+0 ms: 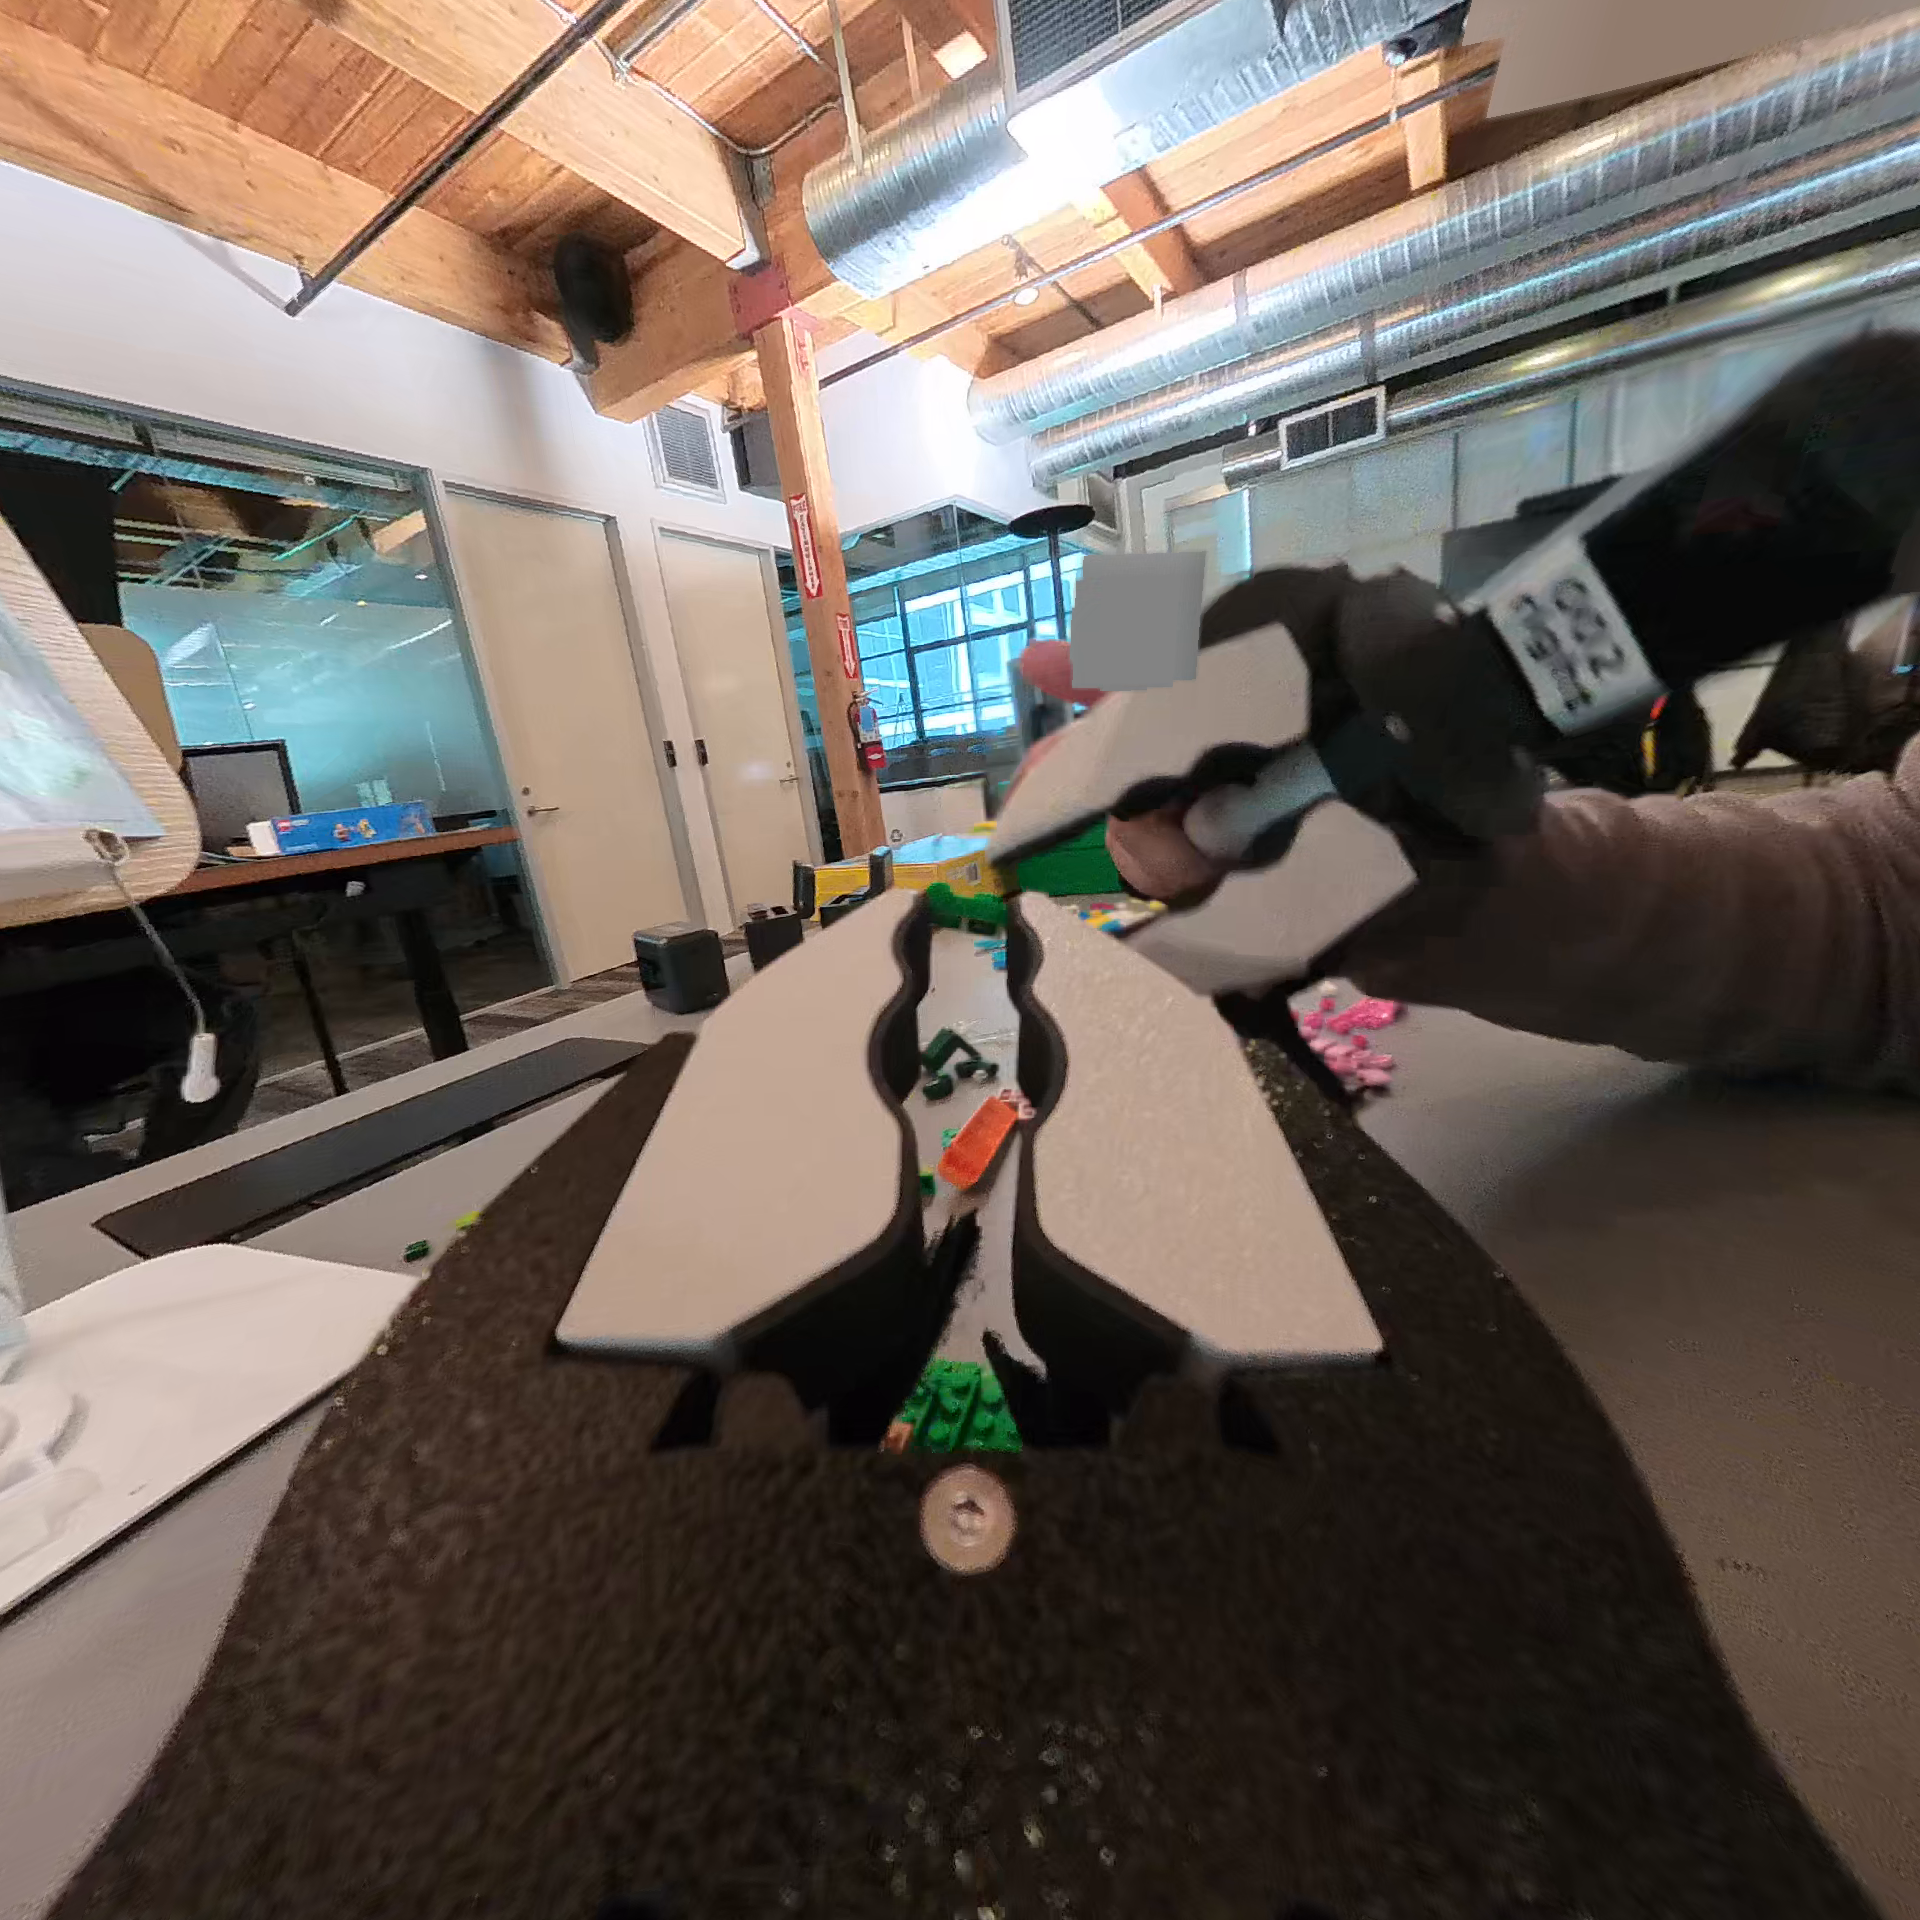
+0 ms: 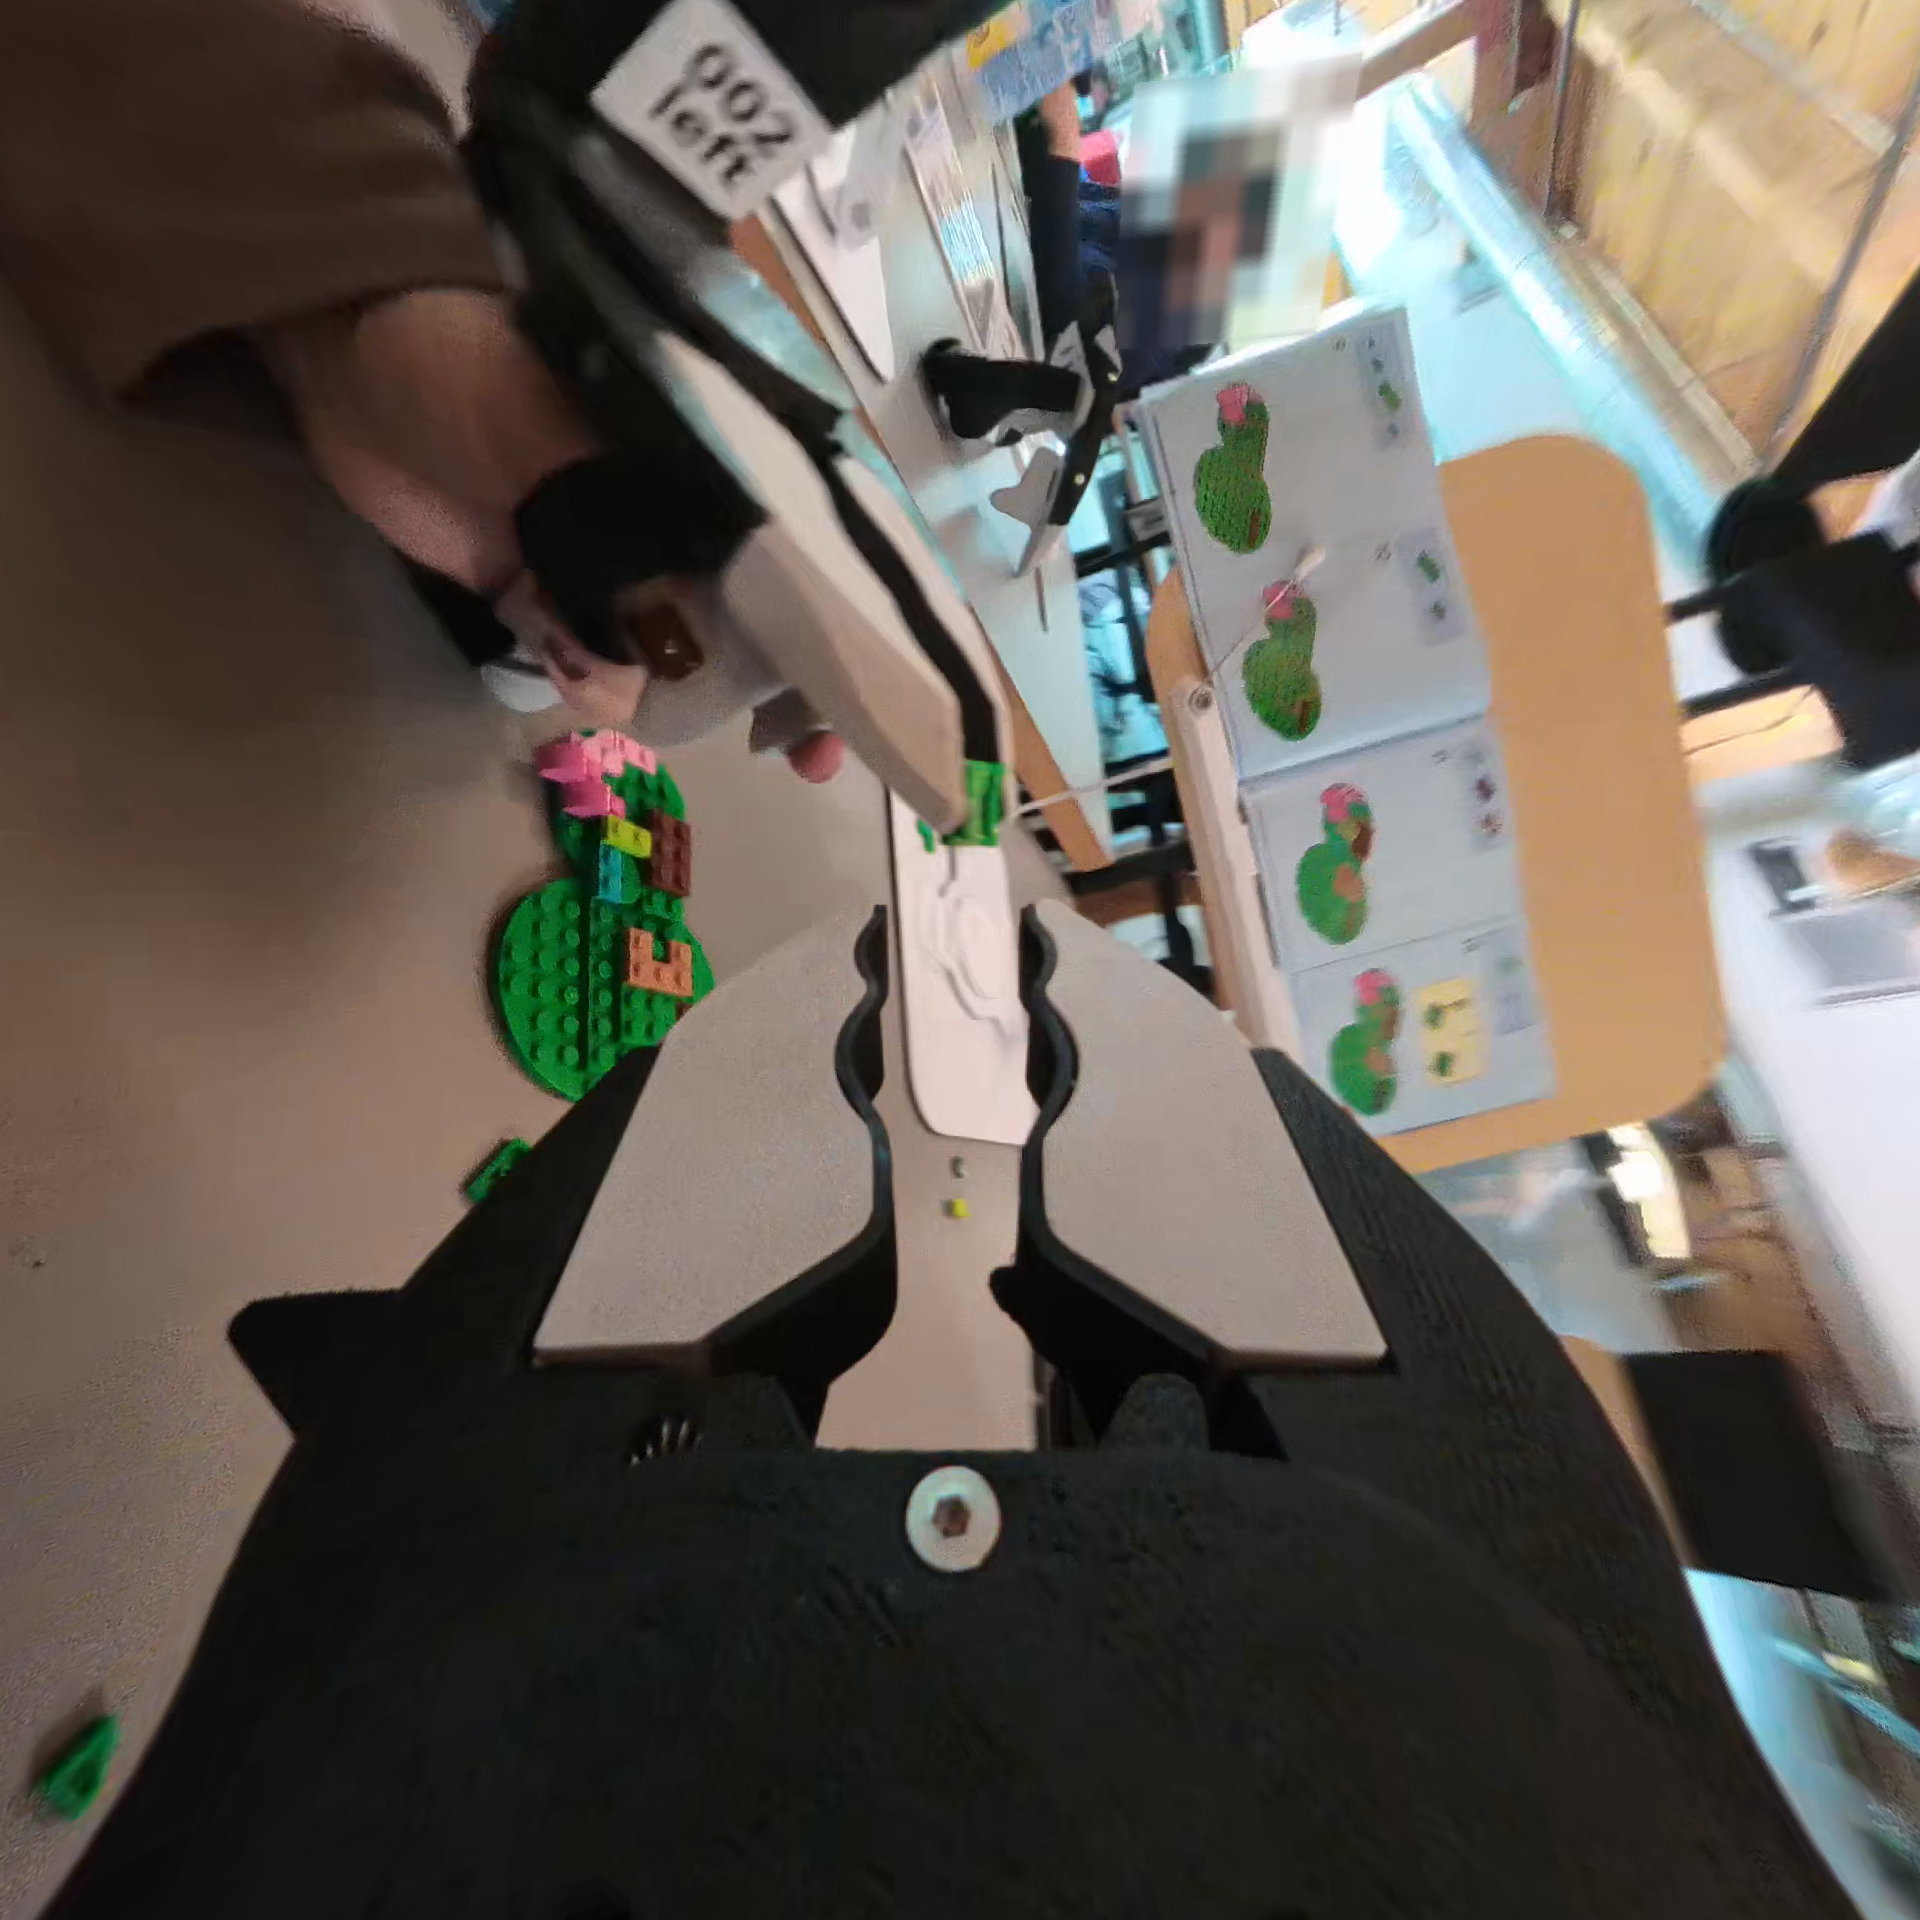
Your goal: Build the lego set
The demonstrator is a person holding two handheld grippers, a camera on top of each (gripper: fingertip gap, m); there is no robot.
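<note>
In my left wrist view the left tool (image 1: 968, 914) points across the grey counter (image 1: 1558, 1247). Its fingers are nearly together at the tips, with a bit of green showing between them. The right wrist view makes this clearer: in the upper middle of the frame that same tool is clenched on a small green brick (image 2: 977, 805), pinched at the very tips and held above the counter. The right tool (image 2: 954, 920) is released, its fingers apart with nothing between them, and through the gap I see only counter and a white sheet (image 2: 956, 987). The cactus build (image 2: 597, 935) lies flat on the counter at centre left of the right wrist view. It is a green studded base with brown, orange, yellow and teal bricks and a pink flower cluster at its upper end, and it sits well apart from the held brick. The instruction booklet (image 2: 1382, 727) stands open at right of centre. In the left wrist view, loose pieces lie beyond my fingers: an orange piece (image 1: 977, 1143), dark green pieces (image 1: 951, 1060) and a pink pile (image 1: 1345, 1039) at centre right.
</note>
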